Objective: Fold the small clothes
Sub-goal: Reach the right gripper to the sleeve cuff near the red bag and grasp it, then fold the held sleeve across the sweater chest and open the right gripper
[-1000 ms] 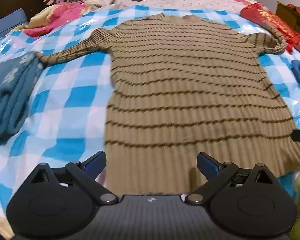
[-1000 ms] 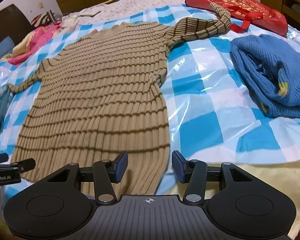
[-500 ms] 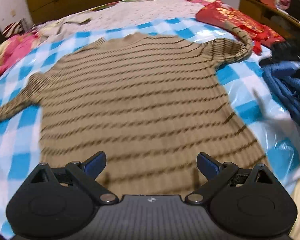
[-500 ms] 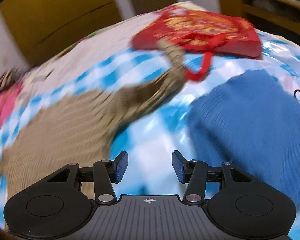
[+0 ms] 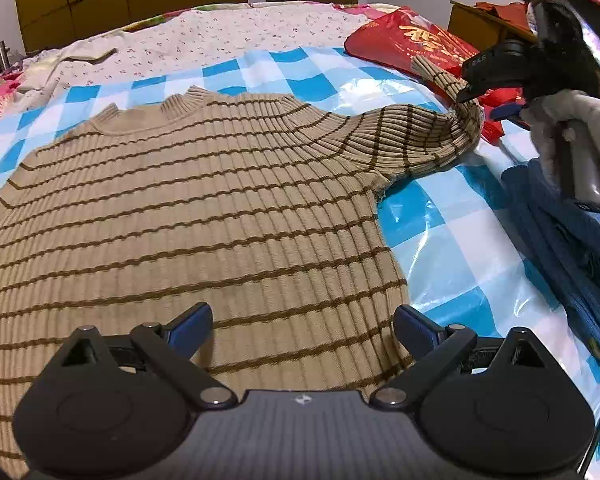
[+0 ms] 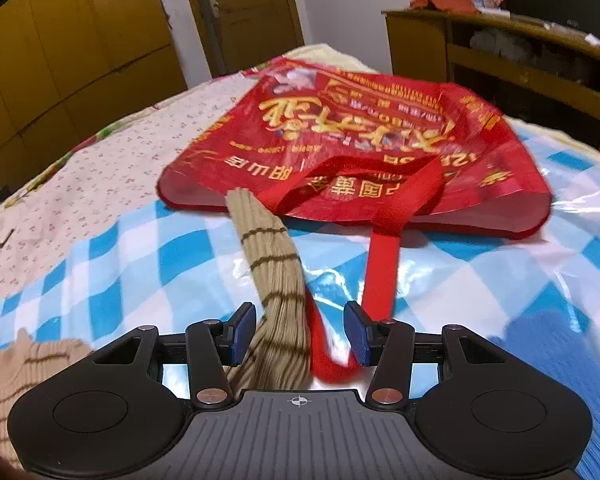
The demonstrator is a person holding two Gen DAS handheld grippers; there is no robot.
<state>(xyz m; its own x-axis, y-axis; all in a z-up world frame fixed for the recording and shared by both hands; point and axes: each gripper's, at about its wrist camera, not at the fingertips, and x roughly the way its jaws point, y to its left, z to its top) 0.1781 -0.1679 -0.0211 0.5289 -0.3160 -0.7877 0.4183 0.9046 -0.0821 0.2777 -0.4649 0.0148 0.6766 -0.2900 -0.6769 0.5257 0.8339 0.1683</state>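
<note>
Since a second ago both cameras have swung from the sweater's hem toward its right shoulder. Nearest in the left wrist view, the left hand-held gripper point(image 5: 302, 330) hovers released, fingers wide apart, above the sweater point(image 5: 188, 216). That striped tan knit lies flat and face up on the bed point(image 5: 452, 240), which is covered in blue and white checked plastic, with the neckline at the far side.

Further right, the right hand-held gripper point(image 6: 300, 336) has travelled up from the hem to the right sleeve point(image 6: 274, 280). Its jaws are spread, not clenched. In its own view the sleeve runs between the blue fingers point(image 6: 244, 330), and a red strap point(image 6: 380, 264) of the bag point(image 6: 360, 148) lies in the same gap. Seen from the left wrist view, this gripper sits at the sleeve's bend, where the knit humps up off the bed, and the cuff rests on the bag beyond it.

Judged from this, folding has barely begun: the body is spread and the first move looks like taking the sleeve to lay it across the chest. One risk is closing on the strap along with the knit. A blue garment point(image 5: 564, 236) lies bunched to the right, near the sleeve but apart from it.
</note>
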